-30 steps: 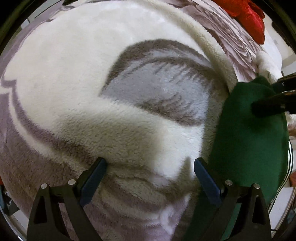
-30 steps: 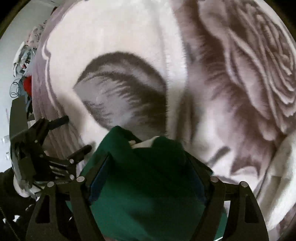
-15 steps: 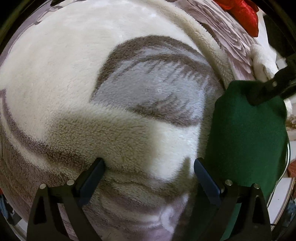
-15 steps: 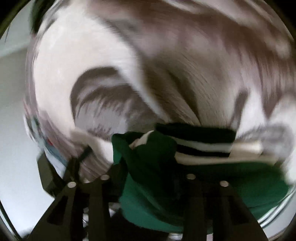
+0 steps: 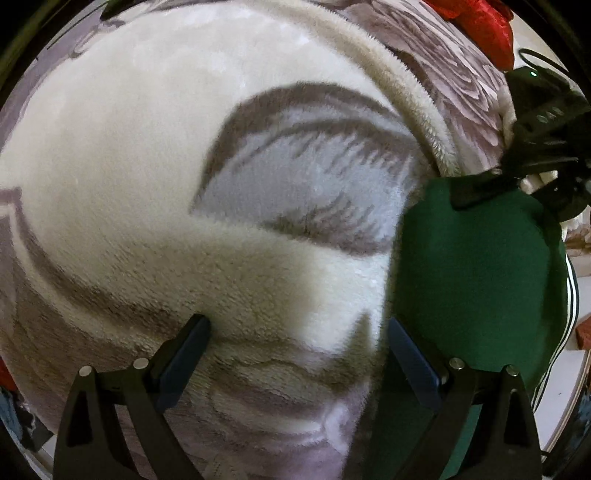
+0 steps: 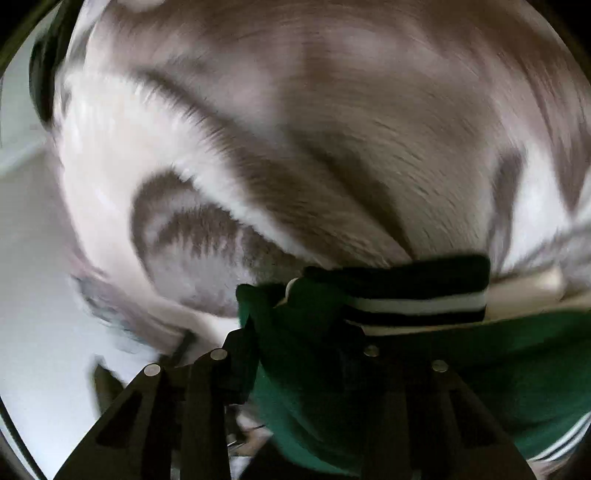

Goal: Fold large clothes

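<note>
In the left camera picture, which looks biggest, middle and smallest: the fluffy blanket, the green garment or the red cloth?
1. Fluffy blanket: fills most of the view.
2. Green garment: takes up the right side.
3. Red cloth: a small patch at the top edge, cut off and farther away, so its true size is unsure.

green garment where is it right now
The green garment lies on the fleece blanket at the right of the left wrist view, beside the open left gripper; the right gripper is clamped on it near its striped cuff.
</note>
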